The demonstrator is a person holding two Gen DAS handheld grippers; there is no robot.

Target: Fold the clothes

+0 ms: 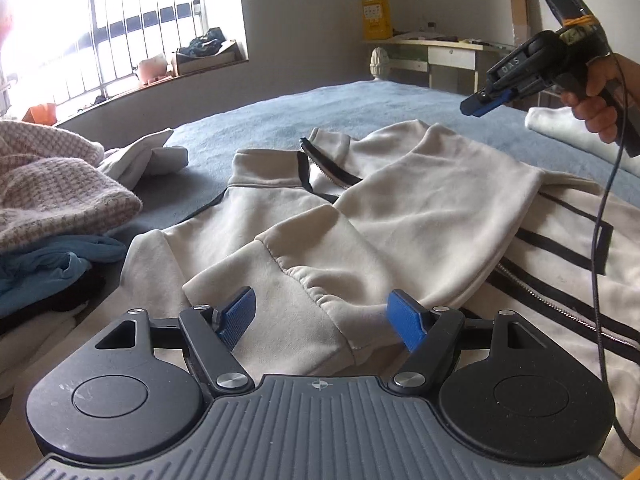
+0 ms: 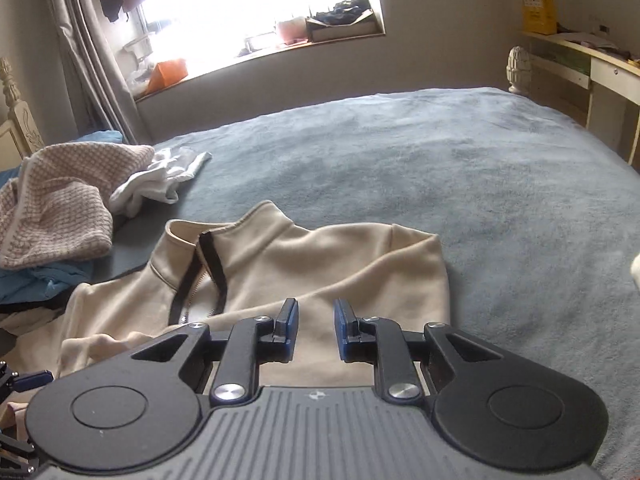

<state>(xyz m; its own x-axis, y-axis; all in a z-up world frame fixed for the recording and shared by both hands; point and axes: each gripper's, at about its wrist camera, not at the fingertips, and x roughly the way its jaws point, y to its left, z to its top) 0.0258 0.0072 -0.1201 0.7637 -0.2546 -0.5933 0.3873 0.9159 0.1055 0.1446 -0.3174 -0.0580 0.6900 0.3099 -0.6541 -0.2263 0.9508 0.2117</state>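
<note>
Above the jacket (image 1: 304,216), left claw (image 1: 322,318) wide, right claw (image 2: 316,330) ajar, both empty.

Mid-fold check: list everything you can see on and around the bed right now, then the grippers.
jacket: one, beige with black stripes and a zip, centre of the bed, sleeves folded across the front
knit garment: one, pink-and-white, left side of the bed
blue clothing: some, partly under the knit garment
white garment: one, crumpled beside the knit garment
bed cover: one, grey-blue
desk: one, cream, against the far wall
yellow box: one, on the desk
windowsill: one, cluttered with boxes
left hand-held gripper: open, over a sleeve cuff
right hand-held gripper: slightly open, nothing between the fingers, raised above the jacket
hand: one, gripping the right handle
</note>
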